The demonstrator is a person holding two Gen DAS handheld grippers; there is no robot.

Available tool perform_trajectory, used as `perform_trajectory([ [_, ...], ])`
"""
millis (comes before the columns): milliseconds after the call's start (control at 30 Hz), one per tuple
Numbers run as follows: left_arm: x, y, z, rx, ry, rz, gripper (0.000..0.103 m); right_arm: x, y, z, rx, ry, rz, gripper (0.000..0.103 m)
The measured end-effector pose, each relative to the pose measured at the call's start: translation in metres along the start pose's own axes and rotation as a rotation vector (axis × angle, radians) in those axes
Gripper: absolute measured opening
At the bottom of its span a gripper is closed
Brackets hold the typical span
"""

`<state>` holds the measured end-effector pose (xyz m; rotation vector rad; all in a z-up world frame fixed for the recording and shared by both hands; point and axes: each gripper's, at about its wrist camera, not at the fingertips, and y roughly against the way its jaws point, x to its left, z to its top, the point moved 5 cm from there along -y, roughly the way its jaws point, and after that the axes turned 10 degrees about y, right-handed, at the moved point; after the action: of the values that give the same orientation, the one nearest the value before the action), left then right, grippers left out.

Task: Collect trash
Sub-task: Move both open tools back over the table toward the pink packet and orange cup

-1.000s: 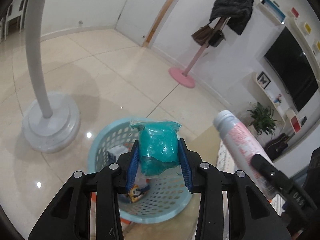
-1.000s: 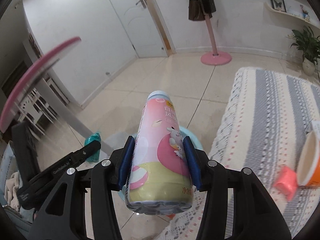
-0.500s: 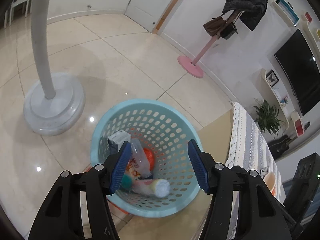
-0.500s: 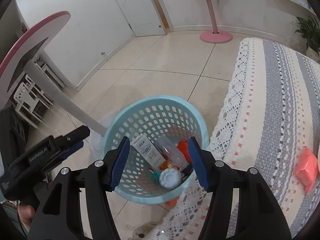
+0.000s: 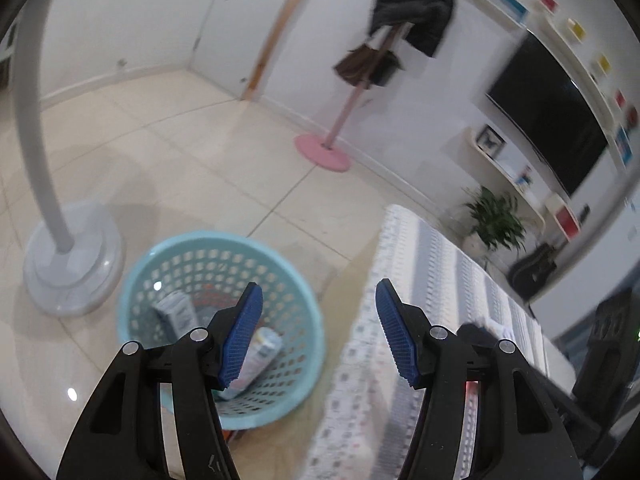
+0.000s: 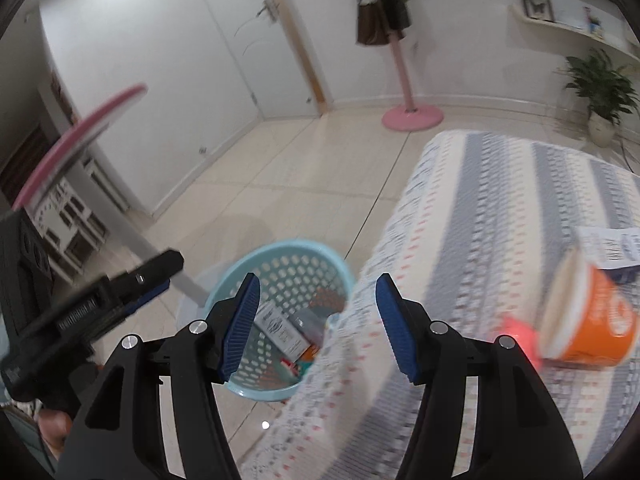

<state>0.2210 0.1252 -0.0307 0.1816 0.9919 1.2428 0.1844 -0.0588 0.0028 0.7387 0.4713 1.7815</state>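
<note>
A light blue perforated basket [image 5: 192,240] stands on the floor beside the cloth-covered table [image 5: 440,264]. Inside it lie a white carton [image 5: 178,314], a bottle [image 5: 260,356] and other trash. My left gripper [image 5: 318,286] hangs open and empty above the gap between basket and table edge. The right gripper [image 6: 318,277] is open and empty too, over the basket [image 6: 296,245] rim and the table's [image 6: 500,208] corner. On the table lie a tipped orange cup [image 6: 592,320], a pink scrap [image 6: 516,334] and a printed paper pack [image 6: 608,248].
A white fan stand with a round base [image 5: 68,264] rises left of the basket. A pink coat stand [image 5: 324,152] is by the far wall, and a potted plant [image 5: 496,220] and a wall TV [image 5: 552,120] lie beyond the table. Tiled floor surrounds the basket.
The left gripper let go of the teal bag and the right one let go of the pink bottle; both landed in the basket. Both grippers then swung right toward the table.
</note>
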Motion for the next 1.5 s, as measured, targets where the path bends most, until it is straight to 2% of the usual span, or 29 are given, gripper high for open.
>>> perform_trajectory([
  [200,-0.061,-0.021,-0.035,0.049,-0.124,-0.055,0.057,-0.064,0.05,0.012,-0.076,-0.039,-0.118,0.057],
  [333,-0.092,-0.038,-0.059,0.094,-0.171,-0.09,0.057,-0.113,0.07,0.007,-0.086,-0.085,-0.191,0.057],
  [533,-0.125,-0.06,-0.085,0.154,-0.239,-0.12,0.056,-0.178,0.073,-0.014,-0.024,-0.139,-0.254,0.057],
  [733,-0.14,-0.078,-0.101,0.192,-0.246,-0.123,0.056,-0.22,0.052,-0.036,0.059,-0.185,-0.22,0.057],
  [833,-0.14,-0.081,-0.102,0.195,-0.251,-0.122,0.056,-0.228,0.04,-0.045,0.117,-0.176,-0.231,0.057],
  [967,-0.137,-0.086,-0.102,0.201,-0.252,-0.108,0.056,-0.227,0.037,-0.057,0.148,-0.18,-0.17,0.057],
  [1133,-0.133,-0.085,-0.099,0.194,-0.248,-0.101,0.056,-0.211,0.044,-0.073,0.193,-0.153,-0.116,0.057],
  [1267,-0.131,-0.082,-0.095,0.188,-0.247,-0.099,0.056,-0.189,0.048,-0.085,0.236,-0.102,-0.032,0.057],
  [1333,-0.129,-0.082,-0.094,0.188,-0.249,-0.097,0.056,-0.177,0.047,-0.088,0.251,-0.049,-0.035,0.062],
  [1400,-0.129,-0.082,-0.094,0.194,-0.252,-0.097,0.056,-0.17,0.043,-0.087,0.256,-0.011,-0.071,0.075],
  [1500,-0.129,-0.082,-0.096,0.197,-0.258,-0.096,0.056,-0.165,0.031,-0.083,0.266,0.026,-0.119,0.075],
])
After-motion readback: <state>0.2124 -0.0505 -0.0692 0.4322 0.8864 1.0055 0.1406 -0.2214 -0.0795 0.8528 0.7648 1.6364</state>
